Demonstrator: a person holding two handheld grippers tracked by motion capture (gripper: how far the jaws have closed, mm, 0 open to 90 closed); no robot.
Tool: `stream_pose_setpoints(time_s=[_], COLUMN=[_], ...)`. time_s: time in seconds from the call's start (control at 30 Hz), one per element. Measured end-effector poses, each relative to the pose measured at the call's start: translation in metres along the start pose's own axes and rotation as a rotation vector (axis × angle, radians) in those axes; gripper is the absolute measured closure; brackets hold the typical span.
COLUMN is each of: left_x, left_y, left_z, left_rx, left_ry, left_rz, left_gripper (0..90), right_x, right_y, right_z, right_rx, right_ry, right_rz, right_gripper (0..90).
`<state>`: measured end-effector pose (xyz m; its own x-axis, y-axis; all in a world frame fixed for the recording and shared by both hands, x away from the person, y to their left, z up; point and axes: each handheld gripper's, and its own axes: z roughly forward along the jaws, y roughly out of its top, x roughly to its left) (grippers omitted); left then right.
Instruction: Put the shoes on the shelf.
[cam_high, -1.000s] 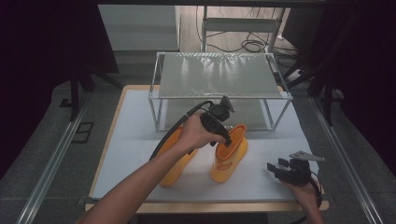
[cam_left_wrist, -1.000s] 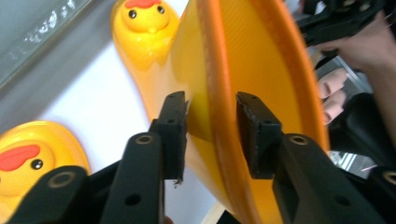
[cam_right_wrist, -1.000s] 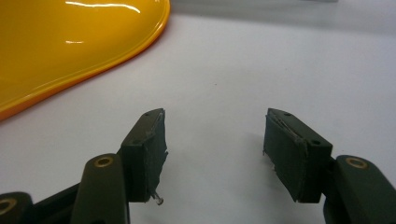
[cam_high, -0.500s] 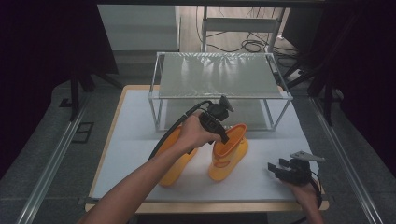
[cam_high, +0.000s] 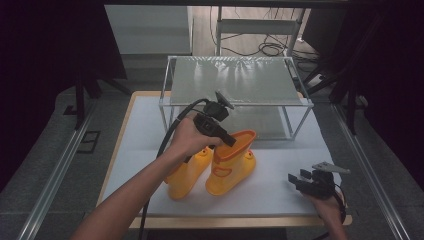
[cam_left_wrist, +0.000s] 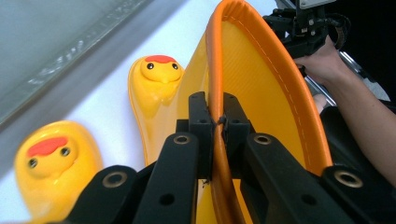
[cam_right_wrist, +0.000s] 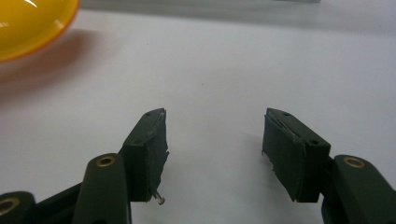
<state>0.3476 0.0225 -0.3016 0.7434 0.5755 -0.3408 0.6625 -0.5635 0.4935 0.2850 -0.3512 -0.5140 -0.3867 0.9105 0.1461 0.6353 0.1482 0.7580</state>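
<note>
On the white tabletop (cam_high: 150, 130), in front of the wire-frame shelf (cam_high: 235, 82), your yellow duck-faced rain boot (cam_high: 231, 167) stands upright just beside its twin (cam_high: 187, 172). Your left gripper (cam_left_wrist: 218, 122) pinches the boot's orange rim (cam_left_wrist: 212, 70), jaws pressed together on it. Your right gripper (cam_right_wrist: 212, 149) hangs near the tabletop's right front corner, jaws spread around nothing.

The high view is dim at its edges, with the white table (cam_high: 150, 125) lit evenly from above and glare on the glass case (cam_high: 235, 82). In the left gripper view, the lower-left boot toe (cam_left_wrist: 51, 163) is blurred. Soft shadows lie under the right gripper's jaws.
</note>
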Motion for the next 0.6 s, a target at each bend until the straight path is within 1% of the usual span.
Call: stream_pose_setpoints(time_s=[0.1,0.2,0.27,0.33,0.37,0.43,0.47,0.5,0.53,0.6], left_x=[0.005,0.011,0.017,0.021,0.022,0.024,0.025,0.025,0.025,0.024], left_y=[-0.012,-0.025,-0.035,-0.044,-0.048,-0.054,-0.057,-0.061,-0.064,-0.068], left_z=[-0.004,-0.003,-0.001,-0.001,-0.002,-0.005,-0.005,-0.005,-0.005,-0.004], left_rx=[-0.01,0.0,0.011,0.008,-0.004,-0.011,-0.01,-0.013,-0.019,-0.024], left_ry=[0.012,0.023,0.049,0.067,0.066,0.061,0.069,0.067,0.057,0.067], left_rz=[-0.011,-0.015,-0.017,-0.018,-0.02,-0.024,-0.024,-0.023,-0.028,-0.023], left_gripper=[85.7,85.6,85.7,85.7,85.7,85.5,85.5,85.4,85.2,84.2], right_x=[0.0,0.0,0.001,0.001,0.001,0.001,0.001,0.001,0.001,0.001], right_y=[0.0,0.0,0.0,0.0,0.0,0.0,0.0,0.0,0.0,0.0], right_z=[0.0,0.001,0.0,0.0,0.001,0.001,0.002,0.002,0.002,0.002], right_rx=[0.003,0.005,0.006,0.005,0.002,0.003,0.006,0.006,0.007,0.004], right_ry=[0.0,0.0,0.0,0.0,0.001,0.004,0.003,0.001,0.002,0.0], right_rz=[0.0,0.002,0.001,0.001,0.004,0.002,0.004,0.001,0.0,-0.001], right_gripper=[39.5,39.5,39.5,39.5,39.5,39.5,39.5,39.5,39.5,39.5])
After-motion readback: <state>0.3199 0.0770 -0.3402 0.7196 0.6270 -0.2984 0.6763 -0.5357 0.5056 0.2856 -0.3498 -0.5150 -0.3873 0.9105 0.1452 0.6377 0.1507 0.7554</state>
